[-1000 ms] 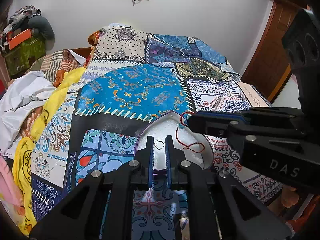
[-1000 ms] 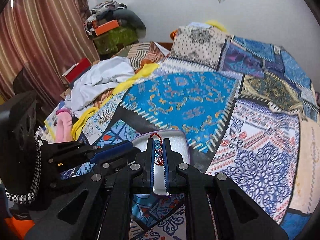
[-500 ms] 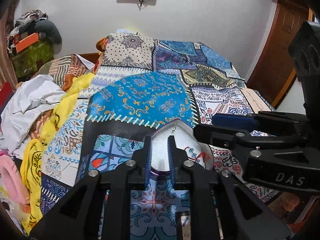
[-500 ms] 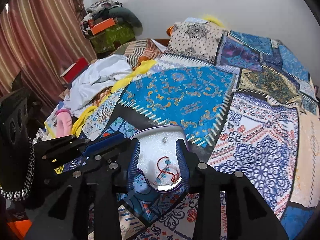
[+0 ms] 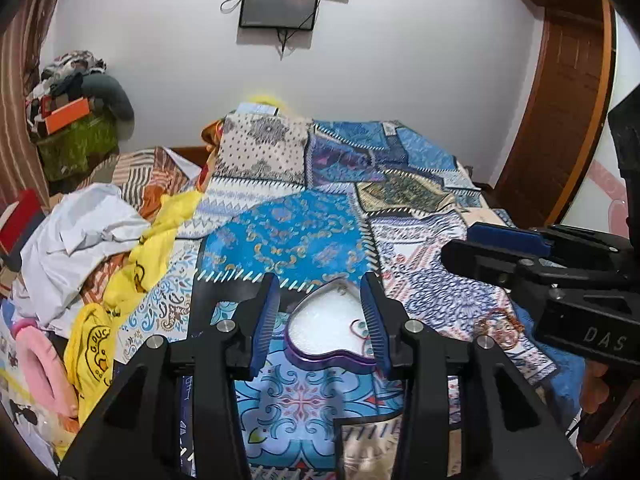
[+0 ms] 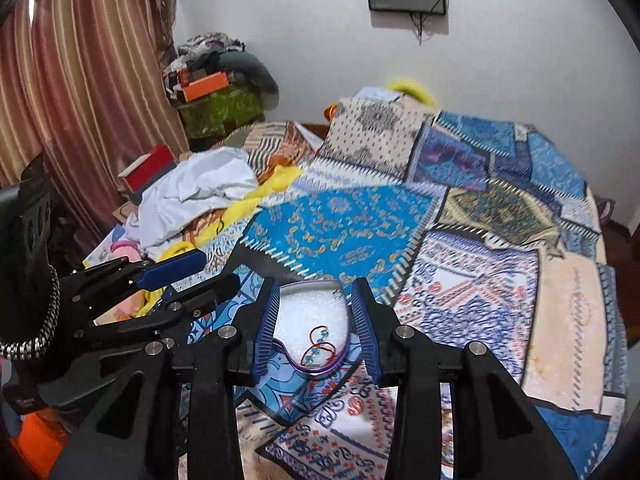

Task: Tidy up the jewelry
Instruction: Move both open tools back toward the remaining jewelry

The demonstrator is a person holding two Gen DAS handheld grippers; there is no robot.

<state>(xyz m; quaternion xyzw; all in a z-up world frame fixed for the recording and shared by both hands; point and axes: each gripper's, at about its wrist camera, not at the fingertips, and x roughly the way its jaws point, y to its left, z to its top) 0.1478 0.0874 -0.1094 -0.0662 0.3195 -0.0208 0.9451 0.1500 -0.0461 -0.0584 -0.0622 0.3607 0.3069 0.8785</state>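
A heart-shaped jewelry box point(image 5: 320, 356) with a purple rim and white foam lining lies open on the patterned bedspread. It also shows in the right wrist view point(image 6: 308, 366). A red thread bracelet with blue beads point(image 6: 320, 344) lies inside it; part of it shows in the left wrist view point(image 5: 357, 326). A small silver piece point(image 6: 337, 291) sits at the box's far end. My left gripper point(image 5: 320, 320) is open and empty above the box. My right gripper point(image 6: 316, 320) is open and empty above the box too. More jewelry point(image 5: 498, 328) lies on the bedspread to the right.
A pile of white, yellow and pink clothes point(image 5: 92, 256) covers the bed's left side. A patterned pillow point(image 5: 264, 148) lies at the head. A green box with stacked things point(image 6: 216, 108) stands by the curtain point(image 6: 80, 80). A wooden door point(image 5: 560, 112) is at right.
The right gripper opened and let the red bracelet fall into the box. The left gripper opened too. Both grippers drew back and up from the box.
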